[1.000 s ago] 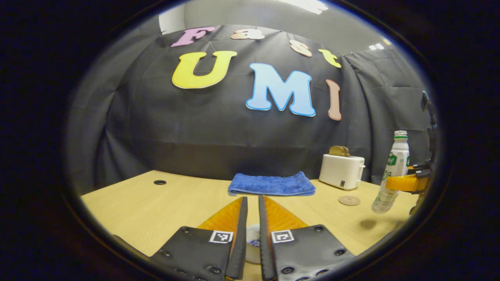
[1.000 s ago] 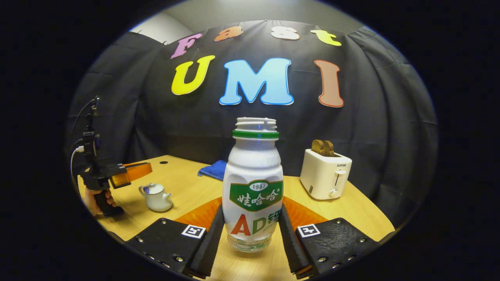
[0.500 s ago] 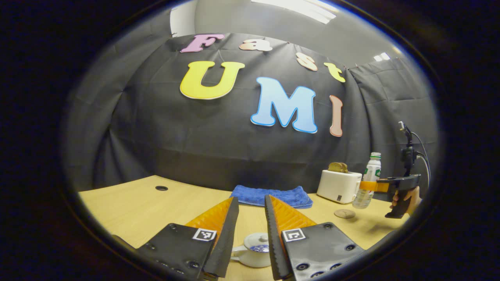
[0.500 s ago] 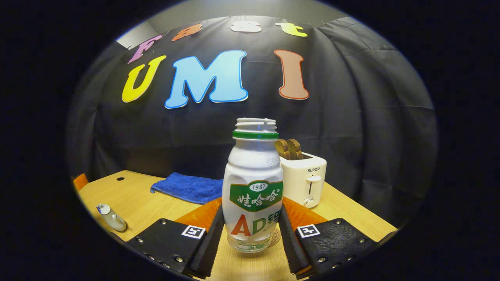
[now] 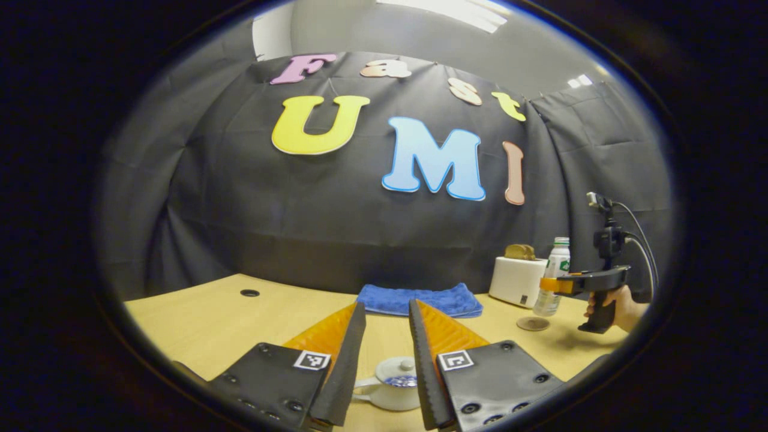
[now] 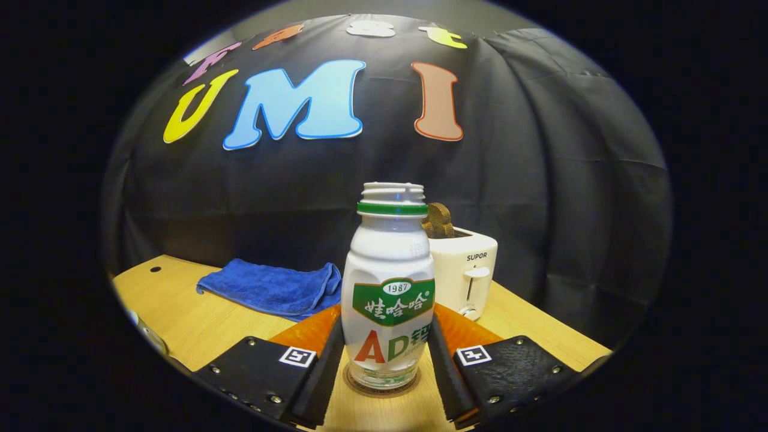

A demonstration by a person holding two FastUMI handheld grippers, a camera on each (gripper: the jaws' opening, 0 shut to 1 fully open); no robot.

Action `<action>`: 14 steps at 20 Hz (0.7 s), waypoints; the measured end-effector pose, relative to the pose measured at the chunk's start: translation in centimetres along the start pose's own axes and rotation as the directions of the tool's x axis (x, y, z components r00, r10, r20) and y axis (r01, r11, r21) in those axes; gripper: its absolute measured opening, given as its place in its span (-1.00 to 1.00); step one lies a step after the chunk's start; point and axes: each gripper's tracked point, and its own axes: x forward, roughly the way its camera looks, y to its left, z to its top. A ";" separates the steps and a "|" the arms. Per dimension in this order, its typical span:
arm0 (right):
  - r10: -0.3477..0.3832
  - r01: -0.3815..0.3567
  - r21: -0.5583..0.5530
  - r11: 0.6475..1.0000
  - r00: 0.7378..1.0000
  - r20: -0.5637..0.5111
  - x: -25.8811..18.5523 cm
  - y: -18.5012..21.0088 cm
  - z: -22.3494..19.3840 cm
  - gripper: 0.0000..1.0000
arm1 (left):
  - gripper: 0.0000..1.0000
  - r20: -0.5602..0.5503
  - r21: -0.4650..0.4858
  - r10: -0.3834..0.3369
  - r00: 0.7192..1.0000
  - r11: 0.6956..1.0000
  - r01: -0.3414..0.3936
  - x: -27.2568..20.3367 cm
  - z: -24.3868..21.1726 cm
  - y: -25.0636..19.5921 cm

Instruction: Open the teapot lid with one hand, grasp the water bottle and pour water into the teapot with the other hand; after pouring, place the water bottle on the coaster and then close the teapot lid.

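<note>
Right gripper (image 6: 387, 360) is clamping the water bottle (image 6: 390, 288) upright between both fingers, its base now sitting over the coaster (image 6: 414, 384), having swung from the teapot side toward the toaster (image 6: 471, 270) just behind. Left gripper (image 5: 387, 366) is hovering with fingers parted above the lidded teapot (image 5: 393, 384), which was half hidden a second ago. A blue towel (image 5: 420, 300) is lying ahead.

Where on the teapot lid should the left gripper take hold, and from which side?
Grip the small round knob on top of the lid, coming down from above. The lid is a low dome seated on the teapot, so its rim gives little to pinch. The left gripper is open, and the knob shows between its fingers.
</note>
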 end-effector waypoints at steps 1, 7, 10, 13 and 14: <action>-0.005 0.005 -0.013 1.000 1.000 -0.011 0.2 -0.1 -0.7 0.41 | 0.00 -0.002 -0.001 0.001 1.000 1.000 -0.001 0.0 -0.2 0.1; 0.001 -0.001 0.007 1.000 0.999 -0.035 1.5 0.1 -2.3 0.41 | 0.01 -0.042 0.017 -0.008 0.999 1.000 0.008 0.5 -1.6 -0.5; 0.007 -0.007 -0.001 1.000 0.999 -0.042 1.7 0.6 -2.6 0.41 | 0.04 -0.045 0.021 -0.008 0.999 1.000 0.009 0.2 -1.6 -0.5; 0.008 -0.009 -0.001 1.000 0.999 -0.042 1.4 0.4 -2.5 0.41 | 0.05 -0.043 0.018 -0.005 0.999 1.000 0.006 0.0 -1.4 -0.3; 0.010 -0.010 -0.004 1.000 0.999 -0.041 1.5 0.4 -2.5 0.42 | 0.04 -0.042 0.017 -0.005 0.999 1.000 0.006 0.0 -1.3 -0.2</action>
